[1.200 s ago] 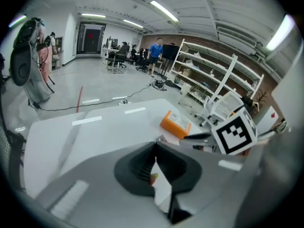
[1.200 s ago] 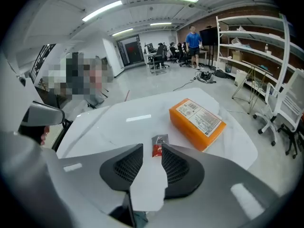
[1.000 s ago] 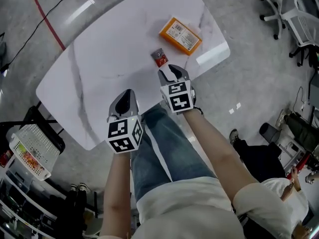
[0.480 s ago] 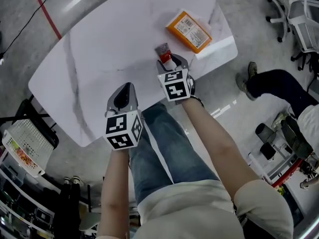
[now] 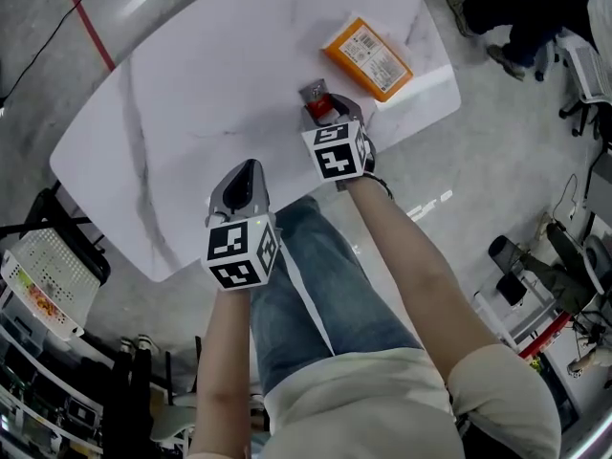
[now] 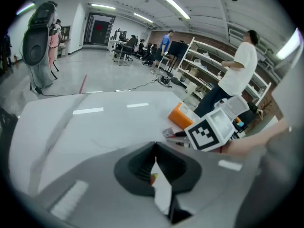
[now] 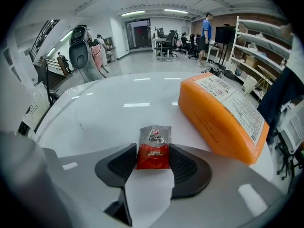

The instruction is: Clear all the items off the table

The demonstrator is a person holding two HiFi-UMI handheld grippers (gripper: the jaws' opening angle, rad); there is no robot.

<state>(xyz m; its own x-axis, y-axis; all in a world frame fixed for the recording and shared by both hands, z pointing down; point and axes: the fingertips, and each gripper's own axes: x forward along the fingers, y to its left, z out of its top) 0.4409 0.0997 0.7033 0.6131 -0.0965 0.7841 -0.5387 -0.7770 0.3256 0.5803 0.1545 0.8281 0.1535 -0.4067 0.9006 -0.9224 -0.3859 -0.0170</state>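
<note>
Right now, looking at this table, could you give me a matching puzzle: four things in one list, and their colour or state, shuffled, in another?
1. box
2. sachet
3. left gripper
4. right gripper

A. jaws together
B. red and silver
C. jaws apart
D. orange

Pairs: 1-D, 2-B, 3-A, 4-C.

The right gripper's jaws have just been opening. The sachet lies between them on the table.

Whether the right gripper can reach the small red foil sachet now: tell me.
Likely yes: the right gripper, jaws just opening, flanks the foil sachet; nothing blocks it, and the rectangular orange box lies aside.
</note>
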